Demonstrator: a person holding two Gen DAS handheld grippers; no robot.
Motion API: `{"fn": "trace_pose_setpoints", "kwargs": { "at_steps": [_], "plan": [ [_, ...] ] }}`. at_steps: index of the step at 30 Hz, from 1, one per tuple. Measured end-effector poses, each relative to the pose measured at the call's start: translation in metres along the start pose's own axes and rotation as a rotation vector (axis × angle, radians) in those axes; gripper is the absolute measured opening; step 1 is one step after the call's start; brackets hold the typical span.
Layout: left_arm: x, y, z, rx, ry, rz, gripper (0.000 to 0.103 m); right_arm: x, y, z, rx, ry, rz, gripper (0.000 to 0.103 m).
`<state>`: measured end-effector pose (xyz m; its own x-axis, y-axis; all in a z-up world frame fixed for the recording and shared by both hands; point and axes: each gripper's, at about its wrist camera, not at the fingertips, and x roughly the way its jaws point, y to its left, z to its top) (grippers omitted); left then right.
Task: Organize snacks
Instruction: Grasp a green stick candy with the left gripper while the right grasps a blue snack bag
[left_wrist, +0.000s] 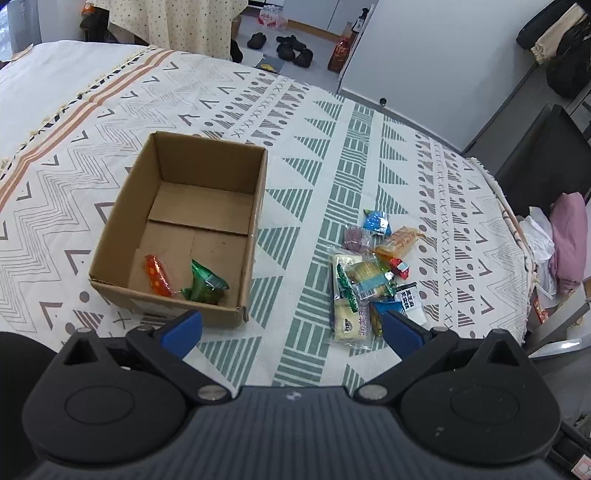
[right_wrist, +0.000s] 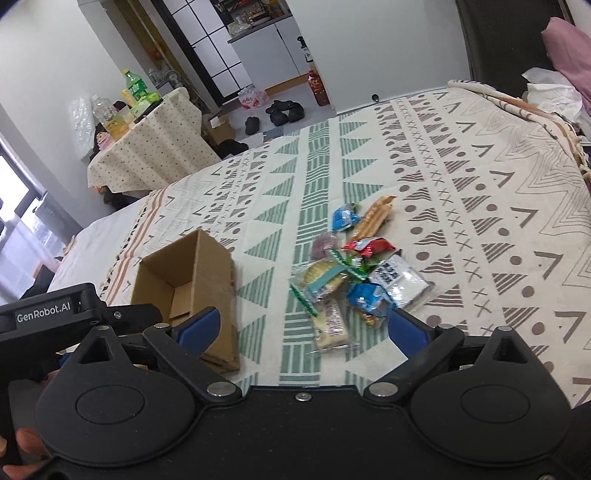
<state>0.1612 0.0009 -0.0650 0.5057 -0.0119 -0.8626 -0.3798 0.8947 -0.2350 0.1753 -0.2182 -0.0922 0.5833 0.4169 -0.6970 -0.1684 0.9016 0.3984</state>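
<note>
An open cardboard box (left_wrist: 122, 206) stands on the patterned bedspread; it also shows in the right wrist view (right_wrist: 216, 273). Inside lie an orange snack packet (left_wrist: 158, 276) and a green snack packet (left_wrist: 205, 284). A pile of loose snack packets (left_wrist: 369, 273) lies to the right of the box, also in the right wrist view (right_wrist: 351, 273). My left gripper (left_wrist: 291, 328) is open and empty, held above the bedspread between box and pile. My right gripper (right_wrist: 303, 325) is open and empty, just short of the pile's near edge.
The bedspread (left_wrist: 332, 129) covers a bed. Beyond its far edge are shoes (left_wrist: 291, 48) on the floor, a bottle (left_wrist: 341, 51) and a cloth-covered side table (right_wrist: 147, 147). Pink and white cloth (left_wrist: 565, 243) lies off the right edge. The left gripper's body (right_wrist: 55, 314) shows at left.
</note>
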Motion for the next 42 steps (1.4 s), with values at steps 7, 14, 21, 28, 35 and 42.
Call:
{"fn": "trace_pose_setpoints", "kwargs": {
  "at_steps": [7, 14, 21, 28, 35, 42],
  "plan": [
    [0.017, -0.016, 0.0, 0.017, 0.01, -0.001, 0.103, 0.003, -0.028, 0.001, 0.038, 0.003, -0.029, 0.098],
    [0.043, -0.031, 0.005, 0.014, 0.042, -0.04, 0.101, 0.019, -0.051, 0.003, 0.074, 0.039, -0.05, 0.092],
    [0.074, -0.045, 0.014, 0.007, 0.073, -0.062, 0.093, 0.043, -0.068, 0.008, 0.101, 0.1, -0.025, 0.072],
    [0.107, -0.055, 0.021, -0.005, 0.123, -0.062, 0.082, 0.076, -0.078, 0.015, 0.125, 0.171, 0.016, 0.045],
    [0.137, -0.065, 0.027, 0.004, 0.158, -0.044, 0.082, 0.107, -0.086, 0.018, 0.142, 0.233, 0.025, 0.041],
    [0.17, -0.074, 0.029, 0.004, 0.186, -0.03, 0.076, 0.13, -0.094, 0.017, 0.15, 0.274, 0.031, 0.027]
  ]
}}
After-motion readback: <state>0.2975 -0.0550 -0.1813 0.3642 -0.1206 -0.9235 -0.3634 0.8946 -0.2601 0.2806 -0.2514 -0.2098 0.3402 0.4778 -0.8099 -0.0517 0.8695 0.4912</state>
